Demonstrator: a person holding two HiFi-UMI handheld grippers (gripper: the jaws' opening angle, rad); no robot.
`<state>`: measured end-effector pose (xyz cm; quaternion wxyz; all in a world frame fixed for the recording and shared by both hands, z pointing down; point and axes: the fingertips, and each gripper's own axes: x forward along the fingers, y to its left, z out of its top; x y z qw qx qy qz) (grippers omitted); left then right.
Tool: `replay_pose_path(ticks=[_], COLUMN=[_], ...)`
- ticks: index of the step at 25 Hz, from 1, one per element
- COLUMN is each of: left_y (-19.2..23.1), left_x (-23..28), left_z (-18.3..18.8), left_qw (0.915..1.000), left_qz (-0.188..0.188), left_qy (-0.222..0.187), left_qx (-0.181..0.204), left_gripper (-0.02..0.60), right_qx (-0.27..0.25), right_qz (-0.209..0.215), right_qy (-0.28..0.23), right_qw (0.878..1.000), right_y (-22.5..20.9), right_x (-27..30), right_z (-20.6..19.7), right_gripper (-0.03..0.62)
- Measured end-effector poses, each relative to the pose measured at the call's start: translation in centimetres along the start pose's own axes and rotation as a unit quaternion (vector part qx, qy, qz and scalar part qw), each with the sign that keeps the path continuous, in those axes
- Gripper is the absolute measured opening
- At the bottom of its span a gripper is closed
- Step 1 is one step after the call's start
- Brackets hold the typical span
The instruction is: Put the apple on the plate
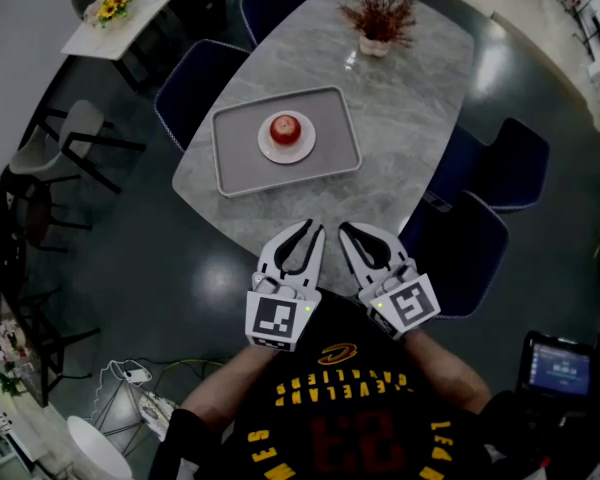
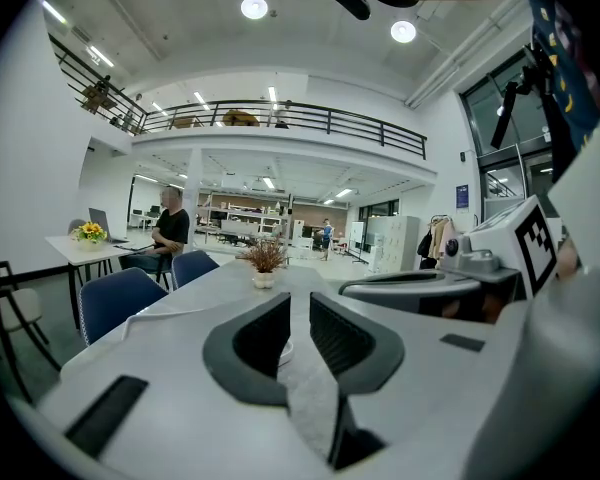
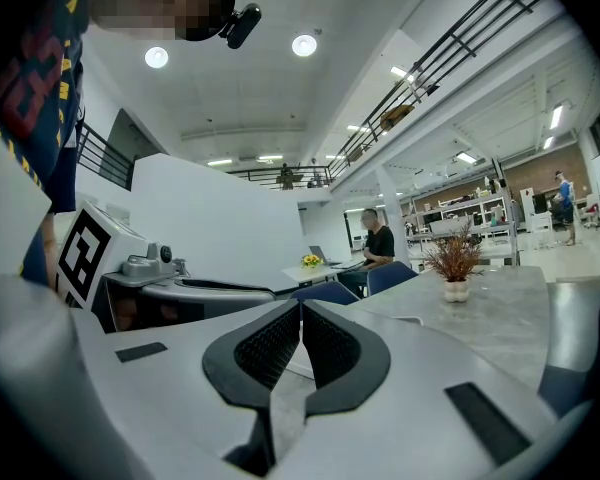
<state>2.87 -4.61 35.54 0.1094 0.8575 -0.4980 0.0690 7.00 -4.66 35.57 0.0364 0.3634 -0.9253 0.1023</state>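
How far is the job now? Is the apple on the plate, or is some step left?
It looks done: the apple sits on the white plate, inside the tray. Nothing is in hand: the left gripper and right gripper are empty, jaws close together, at the near table edge, apart from the tray. No step seems left.

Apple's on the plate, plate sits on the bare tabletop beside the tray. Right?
No. The plate sits inside the tray, not beside it on the tabletop, as the head view shows. The apple is on the plate.
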Motion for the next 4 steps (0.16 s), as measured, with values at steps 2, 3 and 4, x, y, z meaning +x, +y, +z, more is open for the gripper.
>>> replay_pose_path(ticks=[2, 3, 4], left_y=[0.08, 0.16, 0.24], left_x=[0.03, 0.06, 0.10], left_z=[0.09, 0.16, 0.23], left_qw=[1.0000, 1.0000, 1.0000], left_qz=[-0.001, -0.001, -0.001], left_qy=[0.001, 0.000, -0.001], left_qx=[-0.002, -0.002, -0.003], left_gripper=[0.063, 0.063, 0.063], right_qx=[0.000, -0.001, -0.002], right_qz=[-0.002, -0.004, -0.005], right_qy=[0.005, 0.009, 0.012], right_qw=[1.000, 1.000, 1.000], right_y=[-0.03, -0.05, -0.07], right_x=[0.14, 0.23, 0.32], right_z=[0.11, 0.20, 0.27], right_gripper=[0.017, 0.017, 0.017])
